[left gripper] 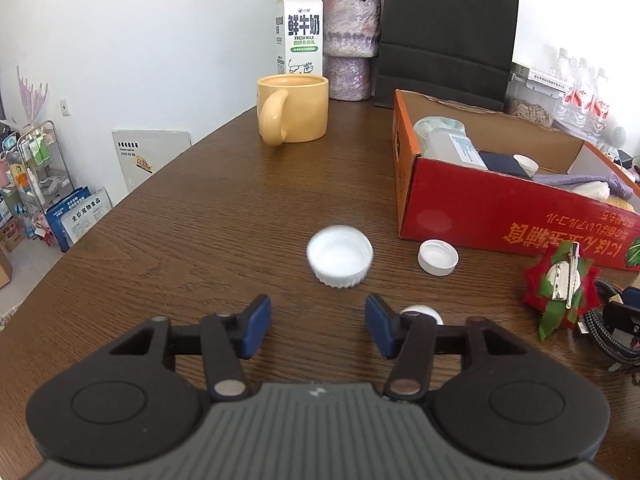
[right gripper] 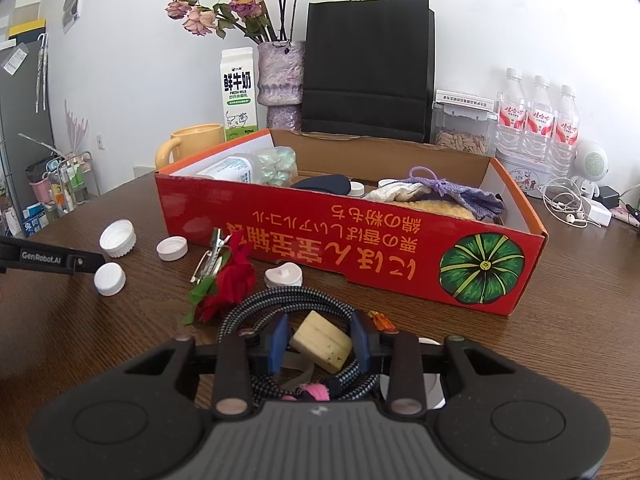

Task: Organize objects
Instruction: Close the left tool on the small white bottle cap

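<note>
Left claw (left gripper: 318, 326): released, blue pads apart over bare desk with nothing between them; it sits just near of the large white cap.
Large white cap (left gripper: 340, 256): open side up on the wooden desk (left gripper: 200, 220), slightly blurred, a little left of the red box.
Smaller white cap (left gripper: 438, 257): open side up, right of the large one, close to the box's near wall.
Third white cap (right gripper: 109, 278): closed side up, nearest the left claw's right finger.
Right claw (right gripper: 320, 342): clenched around a pale yellow block, probably soap (right gripper: 321, 341); the pads appear to press its two ends, though the contact is hard to judge.
Braided cable (right gripper: 280, 300): coiled on the desk under and around the block.
Red rose clip (right gripper: 228, 276): lies on the desk between the caps and the cable, its metal clip up.
Red box (right gripper: 360, 248): open cardboard box at centre right, holding a bottle, purple cloth and other small items.
Far edge: yellow mug (left gripper: 294, 108), milk carton (left gripper: 299, 32), purple vase (left gripper: 350, 40), black paper bag (left gripper: 448, 32).
</note>
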